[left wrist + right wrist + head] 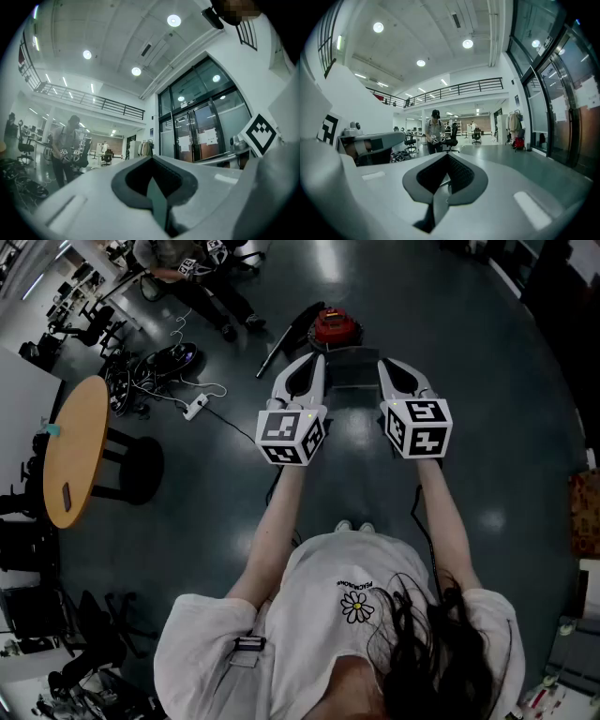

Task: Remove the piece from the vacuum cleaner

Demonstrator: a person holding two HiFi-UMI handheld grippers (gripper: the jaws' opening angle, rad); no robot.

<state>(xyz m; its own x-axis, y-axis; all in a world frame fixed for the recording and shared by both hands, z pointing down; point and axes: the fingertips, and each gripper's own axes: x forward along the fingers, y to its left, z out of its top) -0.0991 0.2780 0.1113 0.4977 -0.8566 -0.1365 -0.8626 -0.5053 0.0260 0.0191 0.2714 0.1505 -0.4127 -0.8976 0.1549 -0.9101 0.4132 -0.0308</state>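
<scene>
The vacuum cleaner (335, 325) has a red top and stands on the dark floor ahead of me, with a dark grey boxy part (352, 371) on its near side. A black wand (283, 341) lies at its left. I hold both grippers side by side, roughly level, above the floor and short of the vacuum. My left gripper (307, 369) (152, 180) is shut with nothing between its pads. My right gripper (397, 371) (446, 177) is also shut and empty. Neither gripper view shows the vacuum.
A round wooden table (73, 452) and a dark stool (141, 470) stand at the left. Cables and a white power strip (195, 407) lie on the floor beyond them. Another person (435, 131) stands further off. Glass doors (201, 131) are at the right.
</scene>
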